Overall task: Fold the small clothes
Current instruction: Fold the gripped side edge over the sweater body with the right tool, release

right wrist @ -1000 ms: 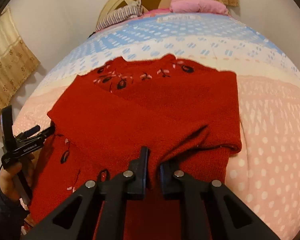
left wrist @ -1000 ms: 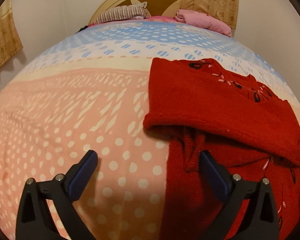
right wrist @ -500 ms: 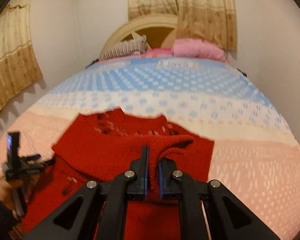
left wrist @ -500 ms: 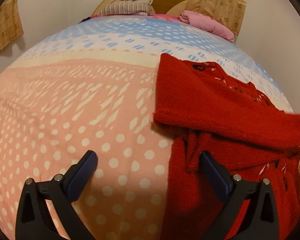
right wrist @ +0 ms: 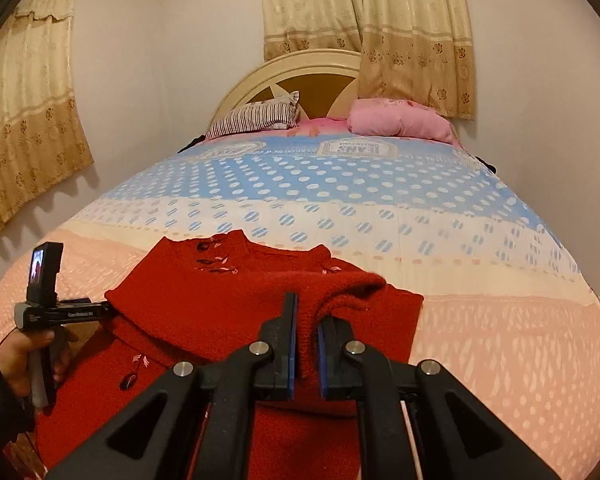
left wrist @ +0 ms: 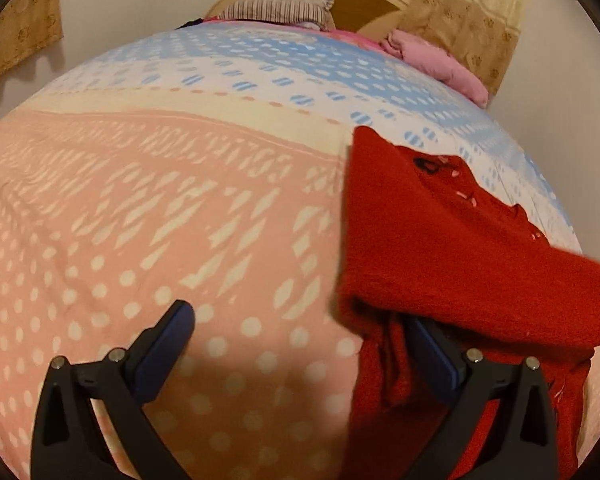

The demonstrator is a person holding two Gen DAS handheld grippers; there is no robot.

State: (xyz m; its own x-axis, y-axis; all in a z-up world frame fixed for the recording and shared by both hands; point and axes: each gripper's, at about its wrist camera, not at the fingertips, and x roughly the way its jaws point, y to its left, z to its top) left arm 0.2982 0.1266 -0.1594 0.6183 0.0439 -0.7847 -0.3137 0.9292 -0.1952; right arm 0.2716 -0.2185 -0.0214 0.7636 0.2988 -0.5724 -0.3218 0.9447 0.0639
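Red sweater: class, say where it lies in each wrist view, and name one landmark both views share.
Left wrist view: the red sweater fills the right side, spread on the bedspread, reaching the bottom edge.
Right wrist view: it lies lower centre and left, a fold pinched in the right hand-held gripper.
Shared landmark: the striped pillow at the headboard.
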